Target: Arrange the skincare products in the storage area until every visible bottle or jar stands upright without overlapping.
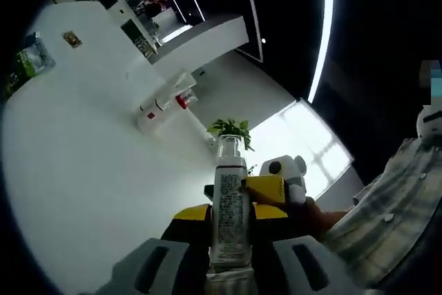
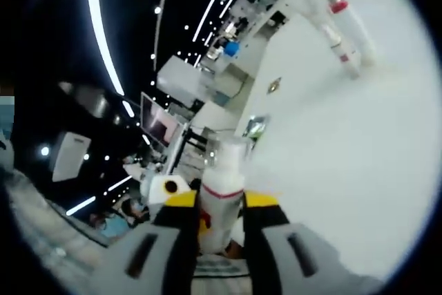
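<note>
Clamped between the jaws of the left gripper [image 1: 230,257], a clear-capped bottle [image 1: 230,205] with a printed label stands lifted above the white surface [image 1: 90,164], the right gripper [image 1: 276,188] entering at 3 o'clock beside a person's checked sleeve [image 1: 387,219]. Right gripper [image 2: 221,253] jaws are closed on a white bottle [image 2: 222,198] with a red band, while more bottles [image 2: 342,29] stand at 1 o'clock on the surface [image 2: 359,170].

Both views close above shared white table [image 1: 83,170]
</note>
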A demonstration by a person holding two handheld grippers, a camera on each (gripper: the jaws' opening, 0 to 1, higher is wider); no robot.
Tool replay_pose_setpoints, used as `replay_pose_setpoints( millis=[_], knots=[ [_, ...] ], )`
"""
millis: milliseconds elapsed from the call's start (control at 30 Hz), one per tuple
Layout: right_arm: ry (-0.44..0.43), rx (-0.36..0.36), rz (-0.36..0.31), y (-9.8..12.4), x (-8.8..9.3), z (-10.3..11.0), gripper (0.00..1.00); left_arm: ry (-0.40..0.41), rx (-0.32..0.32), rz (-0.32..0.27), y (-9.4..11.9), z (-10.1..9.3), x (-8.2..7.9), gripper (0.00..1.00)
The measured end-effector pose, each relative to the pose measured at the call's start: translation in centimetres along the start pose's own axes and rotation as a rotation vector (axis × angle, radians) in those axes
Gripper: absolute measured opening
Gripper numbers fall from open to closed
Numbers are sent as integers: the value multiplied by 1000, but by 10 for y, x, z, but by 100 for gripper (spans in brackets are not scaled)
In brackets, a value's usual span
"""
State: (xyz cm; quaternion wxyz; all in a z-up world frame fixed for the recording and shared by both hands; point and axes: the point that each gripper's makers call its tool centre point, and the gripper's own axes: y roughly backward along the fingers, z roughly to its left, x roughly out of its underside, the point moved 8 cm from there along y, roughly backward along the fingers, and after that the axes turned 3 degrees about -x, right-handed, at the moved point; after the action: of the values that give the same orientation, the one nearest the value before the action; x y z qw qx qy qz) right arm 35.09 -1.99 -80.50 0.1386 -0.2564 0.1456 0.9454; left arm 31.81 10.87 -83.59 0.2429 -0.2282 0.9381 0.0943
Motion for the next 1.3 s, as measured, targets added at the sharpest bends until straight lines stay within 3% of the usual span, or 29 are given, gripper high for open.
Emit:
replay_pose_setpoints(
  millis=[500, 933, 1300],
  knots=[
    [138, 50, 99, 9, -7, -8, 20, -33, -72, 50, -14, 6, 6, 28],
    [259, 134, 45, 27, -28, -33, 20, -5, -165, 87, -17, 20, 13, 36],
    [349, 212, -43, 29, -62, -69, 20, 24, -245, 88, -1, 29, 11, 36]
  ],
)
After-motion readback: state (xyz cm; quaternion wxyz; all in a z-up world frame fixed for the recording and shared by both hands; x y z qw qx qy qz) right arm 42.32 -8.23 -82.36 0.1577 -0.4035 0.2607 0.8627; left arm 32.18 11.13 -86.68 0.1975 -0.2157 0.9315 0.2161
